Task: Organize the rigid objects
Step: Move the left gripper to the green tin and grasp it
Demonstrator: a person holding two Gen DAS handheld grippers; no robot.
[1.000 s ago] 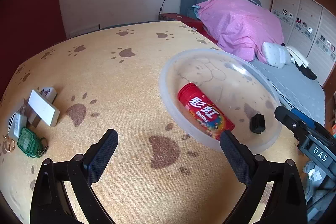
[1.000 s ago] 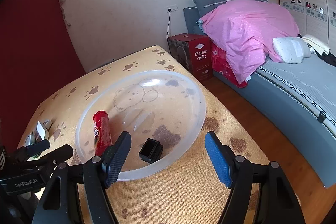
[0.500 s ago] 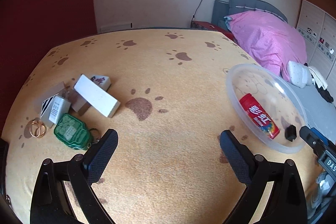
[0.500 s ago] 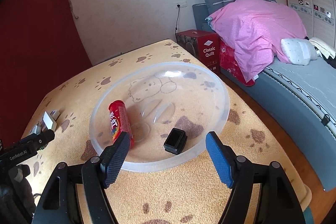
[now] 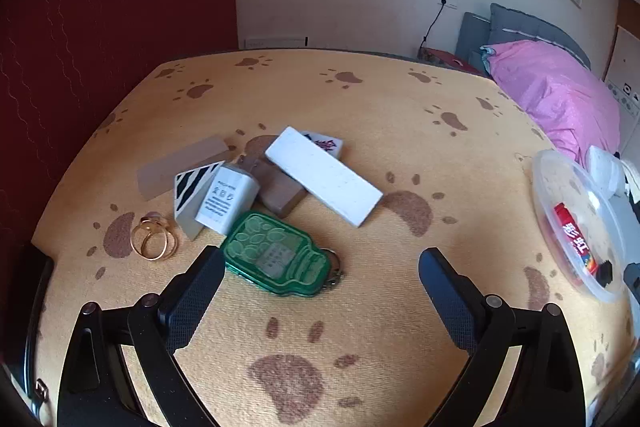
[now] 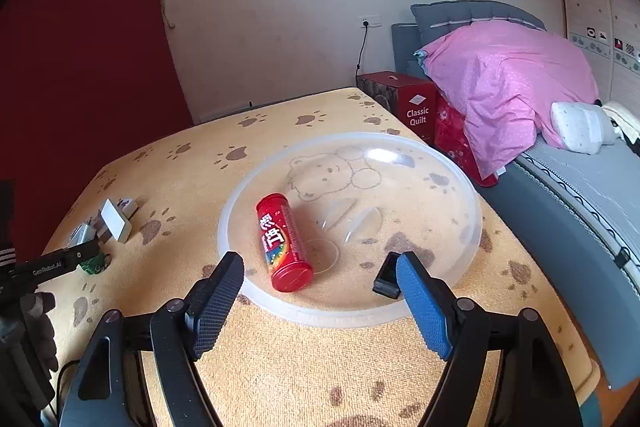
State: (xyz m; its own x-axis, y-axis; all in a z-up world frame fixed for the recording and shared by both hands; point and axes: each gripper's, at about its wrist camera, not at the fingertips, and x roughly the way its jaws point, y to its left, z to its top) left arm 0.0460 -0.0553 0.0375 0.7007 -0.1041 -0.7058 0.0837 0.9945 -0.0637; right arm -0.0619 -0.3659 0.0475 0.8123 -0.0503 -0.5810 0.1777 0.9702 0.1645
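My left gripper is open and empty, hovering over a cluster of small items: a green bottle-shaped keychain just ahead of its fingers, a white charger plug, a white block, a mahjong tile, a brown block, a striped piece and gold rings. My right gripper has nothing between its jaws, which are opening, at the near rim of the clear round tray. In the tray lie a red candy tube and a small black box.
Everything rests on a table with a yellow paw-print cloth. A bed with a pink quilt and a red box stand to the right. A red wall runs along the left. The left gripper's tool shows at the right view's left edge.
My left gripper swung left from the tray to the cluster of small items, now centred ahead of it. My right gripper shifted a little, bringing the tray closer, and its jaws widened slightly.
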